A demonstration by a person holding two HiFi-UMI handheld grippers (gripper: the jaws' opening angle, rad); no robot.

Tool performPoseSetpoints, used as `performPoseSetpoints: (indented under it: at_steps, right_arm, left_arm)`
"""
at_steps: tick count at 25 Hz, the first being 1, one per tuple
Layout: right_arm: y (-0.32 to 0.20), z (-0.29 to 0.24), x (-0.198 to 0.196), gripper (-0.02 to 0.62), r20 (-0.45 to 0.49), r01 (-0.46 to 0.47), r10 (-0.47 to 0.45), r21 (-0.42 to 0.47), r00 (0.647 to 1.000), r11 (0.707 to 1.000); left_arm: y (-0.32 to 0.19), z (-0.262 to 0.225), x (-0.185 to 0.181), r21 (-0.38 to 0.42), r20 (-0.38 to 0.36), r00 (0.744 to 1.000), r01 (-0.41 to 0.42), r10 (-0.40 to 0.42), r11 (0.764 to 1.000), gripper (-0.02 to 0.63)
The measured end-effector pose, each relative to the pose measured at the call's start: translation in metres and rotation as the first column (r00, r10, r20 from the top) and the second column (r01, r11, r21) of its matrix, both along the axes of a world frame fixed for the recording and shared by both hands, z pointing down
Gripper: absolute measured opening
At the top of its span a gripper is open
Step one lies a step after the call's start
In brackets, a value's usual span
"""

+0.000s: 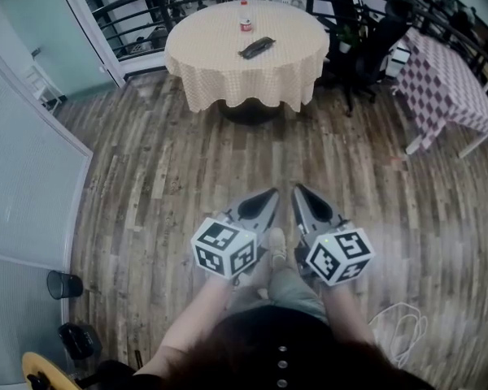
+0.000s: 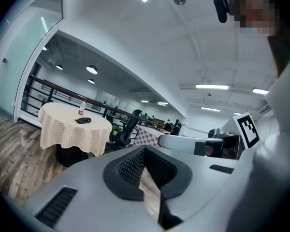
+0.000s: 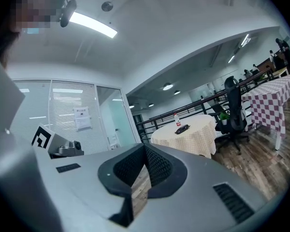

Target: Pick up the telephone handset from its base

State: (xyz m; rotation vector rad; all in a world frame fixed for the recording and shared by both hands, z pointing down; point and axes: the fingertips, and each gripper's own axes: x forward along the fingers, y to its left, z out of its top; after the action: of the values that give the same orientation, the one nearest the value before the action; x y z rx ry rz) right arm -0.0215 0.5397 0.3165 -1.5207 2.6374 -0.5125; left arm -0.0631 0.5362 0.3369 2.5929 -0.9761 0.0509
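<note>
A dark telephone (image 1: 256,47) lies on a round table with a cream checked cloth (image 1: 220,71), far ahead across the wooden floor. It also shows small in the left gripper view (image 2: 83,120) and the right gripper view (image 3: 182,128). My left gripper (image 1: 264,199) and right gripper (image 1: 303,195) are held side by side in front of the person's body, pointing toward the table and well short of it. Both are shut with nothing between the jaws, as their own views confirm for the left gripper (image 2: 145,151) and the right gripper (image 3: 145,149).
A small bottle with a red label (image 1: 246,16) stands on the table behind the telephone. A black office chair (image 1: 372,47) and a purple checked table (image 1: 447,88) stand at the right. A glass partition (image 1: 24,193) runs along the left, with a black bin (image 1: 63,283) near it. A white cable (image 1: 400,323) lies on the floor.
</note>
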Motion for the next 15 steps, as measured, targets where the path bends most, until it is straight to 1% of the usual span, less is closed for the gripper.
performPoseSetpoints:
  at_steps: [3, 8, 15]
  right_arm:
    - [-0.036, 0.004, 0.001, 0.009, 0.005, 0.019, -0.019, 0.002, 1.0, 1.0]
    - [-0.112, 0.004, 0.012, 0.009, 0.015, 0.032, -0.032, 0.001, 0.999, 0.999]
    - [-0.209, -0.002, 0.029, 0.009, -0.017, 0.073, -0.073, 0.002, 0.997, 0.997]
  left_arm:
    - [-0.035, 0.004, 0.005, 0.002, 0.006, 1.0, 0.003, -0.003, 1.0, 0.006]
    - [-0.108, 0.002, 0.012, 0.003, 0.006, 1.0, 0.019, -0.019, 1.0, 0.006]
    - [-0.211, -0.008, 0.025, 0.01, 0.006, 0.998, 0.056, -0.056, 0.998, 0.006]
